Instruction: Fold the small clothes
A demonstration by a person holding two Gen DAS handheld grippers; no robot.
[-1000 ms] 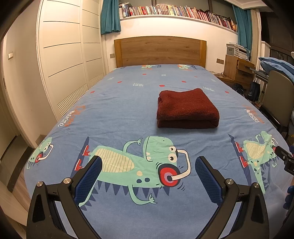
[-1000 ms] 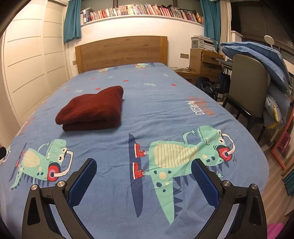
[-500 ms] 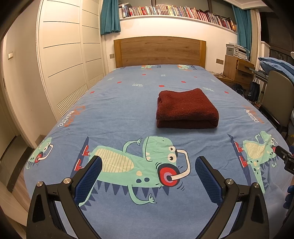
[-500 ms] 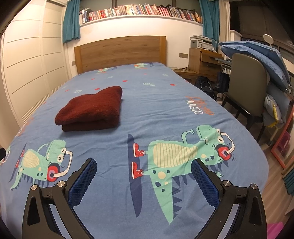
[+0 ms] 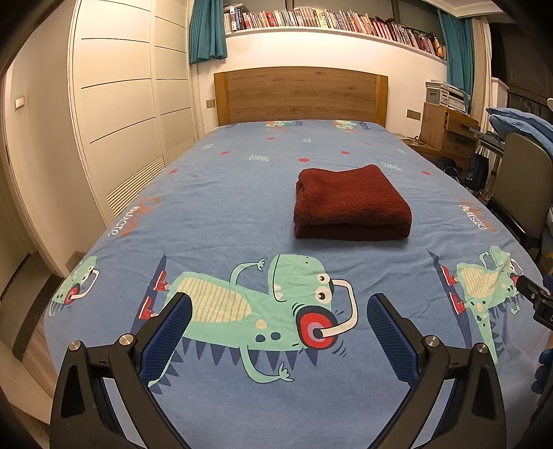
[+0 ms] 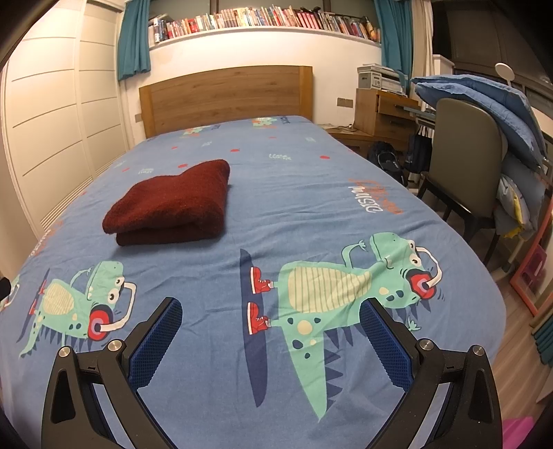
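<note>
- Centrally on the bed, a dark red fleece garment [image 5: 350, 203] is seen folded into a thick rectangle, its layered edge turned toward the foot of the bed.
- It rests on a blue bedsheet [image 5: 221, 214] printed with green cartoon dinosaurs wearing headphones.
- Left gripper [image 5: 278, 331]: jaws spread wide, nothing held, poised above the sheet near the foot, well apart from the garment.
- Right gripper [image 6: 269, 336]: jaws likewise spread and empty, above another printed dinosaur; the garment [image 6: 172, 203] lies ahead and to its left.
- A wooden headboard [image 5: 300, 95] is noted behind, with a shelf of books [image 5: 331, 22] above it.
- White wardrobe doors [image 5: 117, 114] stand left; a chair [image 6: 463, 155] draped with blue bedding stands right.
</note>
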